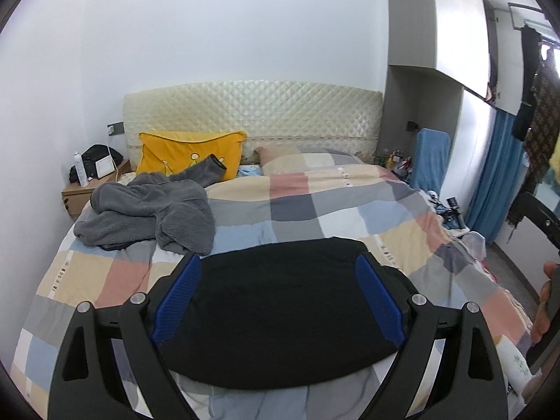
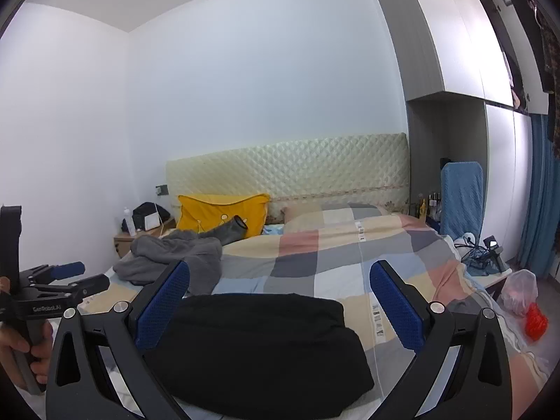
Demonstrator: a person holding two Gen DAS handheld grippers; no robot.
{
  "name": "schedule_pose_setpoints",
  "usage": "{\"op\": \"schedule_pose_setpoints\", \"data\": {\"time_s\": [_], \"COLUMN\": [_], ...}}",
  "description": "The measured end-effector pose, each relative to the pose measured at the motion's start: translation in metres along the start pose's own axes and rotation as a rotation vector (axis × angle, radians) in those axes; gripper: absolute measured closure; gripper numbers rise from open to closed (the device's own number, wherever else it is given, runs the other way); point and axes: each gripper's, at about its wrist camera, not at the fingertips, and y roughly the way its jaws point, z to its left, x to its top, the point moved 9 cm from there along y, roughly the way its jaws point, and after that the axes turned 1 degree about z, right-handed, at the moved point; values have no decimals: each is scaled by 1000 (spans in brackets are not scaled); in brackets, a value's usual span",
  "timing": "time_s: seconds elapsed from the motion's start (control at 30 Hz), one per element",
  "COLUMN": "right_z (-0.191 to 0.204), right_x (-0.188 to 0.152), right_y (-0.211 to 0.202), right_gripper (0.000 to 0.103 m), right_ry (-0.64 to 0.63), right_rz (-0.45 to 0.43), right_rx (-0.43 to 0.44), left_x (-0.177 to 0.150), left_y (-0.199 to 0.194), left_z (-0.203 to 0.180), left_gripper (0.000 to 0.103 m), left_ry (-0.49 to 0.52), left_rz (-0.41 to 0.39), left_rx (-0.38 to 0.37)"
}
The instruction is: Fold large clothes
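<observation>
One folded black garment [image 1: 280, 315] lies as a flat, rounded slab of smooth, matte cloth in the lower middle of both views, resting on the checked quilt [image 1: 315, 203]. The quilt is thin, soft cotton in large squares of peach, grey, pale blue, cream and white, rumpled toward the right edge of the bed.

The left gripper [image 1: 280, 301] fills the bottom of the left wrist view: black angular arms with round metal bolts, and two ribbed blue pads [image 1: 178, 301] standing wide apart, nothing pinched between them; the black garment shows beyond them on the quilt. The right gripper [image 2: 280, 311] looks the same in the right wrist view, its two dimpled blue pads [image 2: 162, 308] likewise spread wide and released, the garment lying below and between them without being pressed. At the left edge of that view a hand [image 2: 24, 346] grips the left tool's handle.

One grey fleece garment [image 1: 147, 210], thick and nubbly, sits crumpled in a heap at middle left, one sleeve pointing up toward one yellow cushion [image 1: 190, 154] with piped edges. Behind it runs one cream headboard [image 1: 252, 115], shiny and diamond-quilted. One wooden nightstand [image 1: 78, 192] stands at the far left; one blue textured cloth [image 1: 430, 161] hangs over something upright at the right.
</observation>
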Motion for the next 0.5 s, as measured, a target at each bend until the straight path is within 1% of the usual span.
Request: {"op": "schedule_pose_setpoints", "data": {"time_s": [0.23, 0.43, 0.5], "right_z": [14, 20, 17], "right_x": [-22, -49, -61], "right_y": [-27, -35, -35], "right_gripper": [0, 0, 0], "right_ry": [4, -7, -3], "right_rz": [-6, 30, 56], "right_rx": [12, 3, -11], "left_x": [-18, -34, -41], "left_y": [-28, -47, -51], "left_z": [-12, -20, -22], "left_gripper": [12, 10, 9], "left_ry": [18, 27, 27], "left_rz": [-26, -47, -49], "left_rx": [-16, -23, -26]}}
